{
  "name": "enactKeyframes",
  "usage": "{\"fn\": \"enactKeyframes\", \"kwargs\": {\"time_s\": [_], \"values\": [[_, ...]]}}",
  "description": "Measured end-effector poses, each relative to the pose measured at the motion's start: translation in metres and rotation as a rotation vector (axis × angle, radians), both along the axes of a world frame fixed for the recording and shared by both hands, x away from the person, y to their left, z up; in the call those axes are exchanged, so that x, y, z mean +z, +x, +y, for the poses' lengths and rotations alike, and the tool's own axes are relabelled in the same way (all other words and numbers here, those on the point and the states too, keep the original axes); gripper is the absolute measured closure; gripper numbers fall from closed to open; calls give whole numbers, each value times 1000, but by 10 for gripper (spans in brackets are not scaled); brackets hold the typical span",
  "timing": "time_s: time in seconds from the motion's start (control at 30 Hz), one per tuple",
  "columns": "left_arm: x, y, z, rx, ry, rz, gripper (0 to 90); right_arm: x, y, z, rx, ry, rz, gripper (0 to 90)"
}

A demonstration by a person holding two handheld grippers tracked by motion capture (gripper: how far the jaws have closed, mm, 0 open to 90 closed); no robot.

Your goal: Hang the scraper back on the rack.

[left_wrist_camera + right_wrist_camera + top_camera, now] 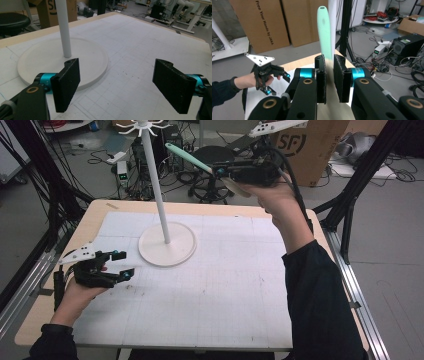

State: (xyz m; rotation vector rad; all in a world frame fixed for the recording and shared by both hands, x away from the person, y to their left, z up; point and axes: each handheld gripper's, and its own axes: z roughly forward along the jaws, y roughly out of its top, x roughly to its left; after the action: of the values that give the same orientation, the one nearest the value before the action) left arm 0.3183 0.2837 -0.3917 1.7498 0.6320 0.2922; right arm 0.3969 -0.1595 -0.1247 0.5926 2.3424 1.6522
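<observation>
A white hanging stand rises from a round base (167,245) on the table, its pole (159,195) ending in small hooks (142,126) at the top. High to the right of the pole, my right gripper (220,172) is shut on a spatula with a mint-green handle (187,157) that points toward the hooks. In the right gripper view the handle (324,32) sticks up from between the closed jaws (329,77), with the beige blade below them. My left gripper (122,265) rests open at the table's left, empty, facing the base (45,57) and the pole (63,27).
A white gridded mat (225,285) covers the wooden table. Beyond the far edge stand a black stool (212,190), a cardboard box (305,147) and electronics with cables on the floor. Black tripod legs (350,205) stand at the right.
</observation>
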Motion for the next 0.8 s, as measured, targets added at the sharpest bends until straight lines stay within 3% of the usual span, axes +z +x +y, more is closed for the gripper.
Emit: {"fn": "enactKeyframes", "kwargs": {"time_s": [0.4,0.8], "values": [[0,0,-1,-5,5,5,228,14,4,16,-3,10,-26,817],[0,-1,0,-4,6,1,228,12,6,24,-13,-11,-24,817]]}}
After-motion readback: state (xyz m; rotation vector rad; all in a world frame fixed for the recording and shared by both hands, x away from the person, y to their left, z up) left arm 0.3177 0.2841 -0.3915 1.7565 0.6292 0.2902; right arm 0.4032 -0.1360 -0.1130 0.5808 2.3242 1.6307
